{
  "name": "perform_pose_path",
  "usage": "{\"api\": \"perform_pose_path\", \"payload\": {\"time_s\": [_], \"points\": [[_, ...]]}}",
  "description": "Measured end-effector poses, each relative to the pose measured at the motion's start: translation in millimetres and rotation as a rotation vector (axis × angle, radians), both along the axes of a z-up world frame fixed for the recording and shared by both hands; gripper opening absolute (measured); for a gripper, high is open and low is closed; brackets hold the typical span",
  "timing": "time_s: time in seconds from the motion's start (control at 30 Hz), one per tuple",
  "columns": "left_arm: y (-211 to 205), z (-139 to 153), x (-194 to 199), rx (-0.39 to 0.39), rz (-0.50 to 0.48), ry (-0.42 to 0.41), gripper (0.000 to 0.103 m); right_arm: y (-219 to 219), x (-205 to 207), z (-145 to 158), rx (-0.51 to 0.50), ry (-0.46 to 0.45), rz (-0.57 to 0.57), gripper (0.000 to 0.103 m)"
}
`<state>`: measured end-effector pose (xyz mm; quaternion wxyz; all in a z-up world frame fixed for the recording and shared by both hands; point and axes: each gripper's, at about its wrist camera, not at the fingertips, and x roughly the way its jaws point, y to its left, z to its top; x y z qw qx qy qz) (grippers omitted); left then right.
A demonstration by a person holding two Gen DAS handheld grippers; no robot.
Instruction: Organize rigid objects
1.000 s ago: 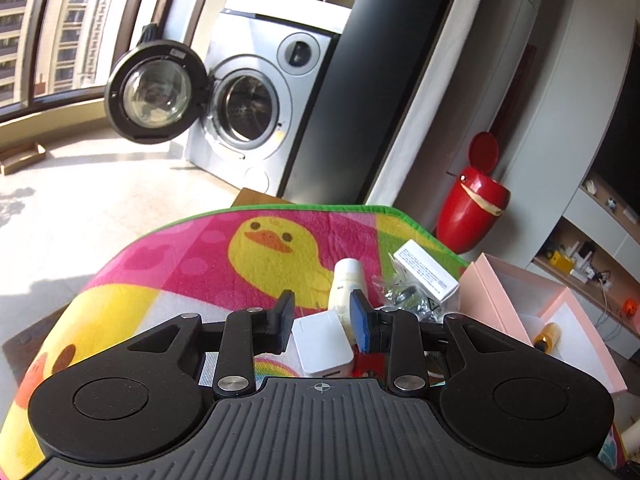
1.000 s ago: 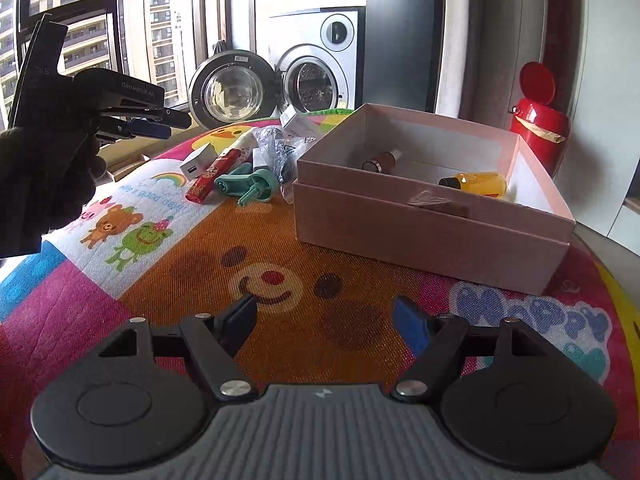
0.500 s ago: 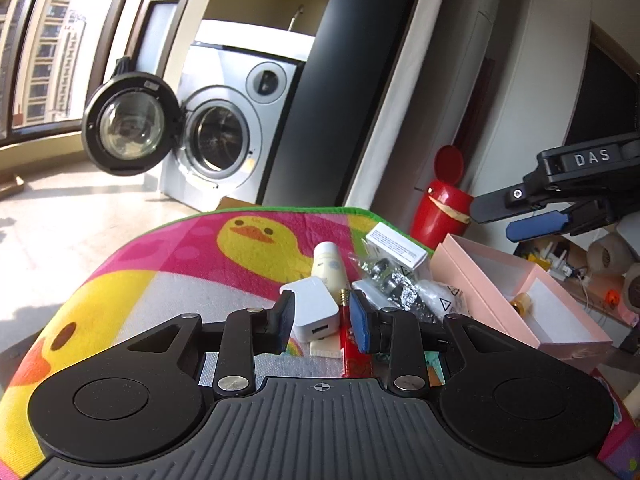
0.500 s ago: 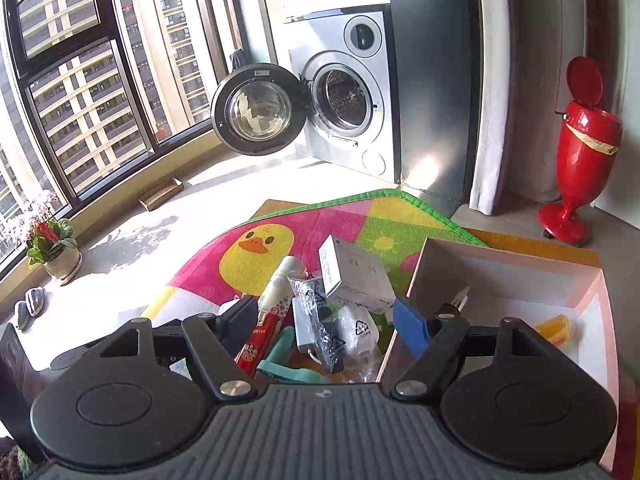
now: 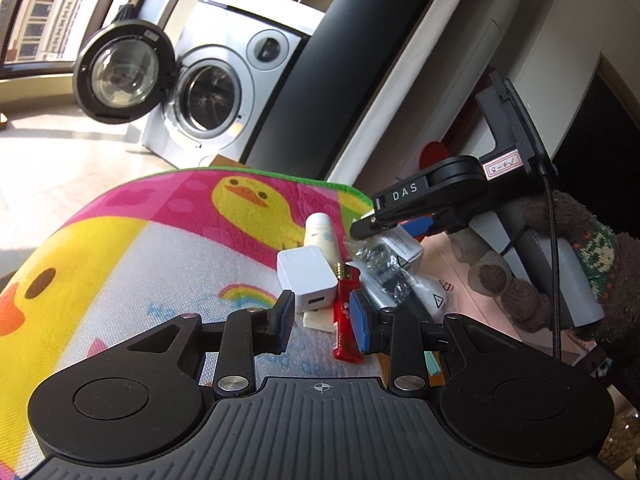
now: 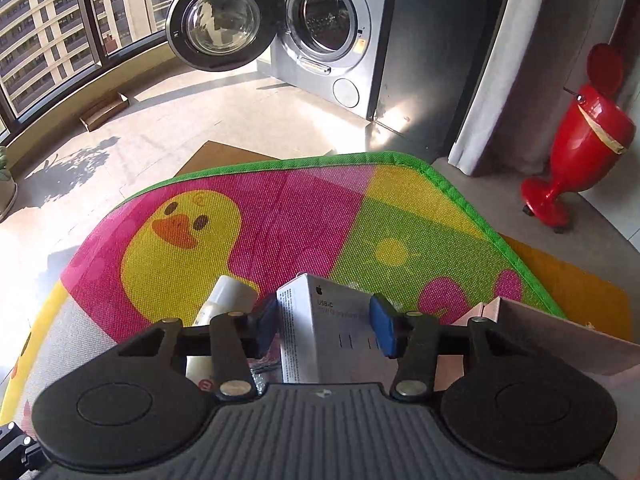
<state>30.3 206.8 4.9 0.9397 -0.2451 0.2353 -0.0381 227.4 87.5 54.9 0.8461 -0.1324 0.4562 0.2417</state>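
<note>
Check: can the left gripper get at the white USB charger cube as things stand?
Probably yes. The white charger cube lies on the mat just ahead of the left gripper, nothing between. But the jaws are narrow, the red lighter lies beside it, and the right gripper works close by.

Our left gripper (image 5: 322, 322) and right gripper (image 6: 324, 325) are matte black, with ribbed housings, round discs, silver screws and blue pads (image 5: 360, 322). "DAS" marks the right one; a black cable (image 5: 554, 264) trails behind it, past our brown knit glove (image 5: 568, 236).
</note>
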Motion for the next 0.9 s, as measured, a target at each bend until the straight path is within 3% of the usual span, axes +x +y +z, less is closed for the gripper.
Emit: {"api": "perform_pose_path", "payload": {"time_s": [0.13, 0.3, 0.57, 0.8, 0.9], "points": [[3, -2, 0, -0.027, -0.004, 0.017, 0.033, -7, -42, 3, 0.026, 0.036, 0.114, 0.048], [0, -2, -2, -0.021, -0.012, 0.025, 0.033, -31, -92, 7, 0.108, 0.071, 0.176, 0.046], [-8, 10, -19, 0.010, -0.030, 0.014, 0.033, -78, -165, 17, 0.152, -0.017, 0.225, 0.036], [-42, 25, -51, 0.115, -0.207, 0.039, 0.033, -126, -197, 4, 0.062, -0.098, 0.151, 0.027], [-66, 33, -66, 0.174, -0.325, 0.032, 0.033, -158, -208, -2, 0.091, -0.123, 0.079, 0.028]]}}
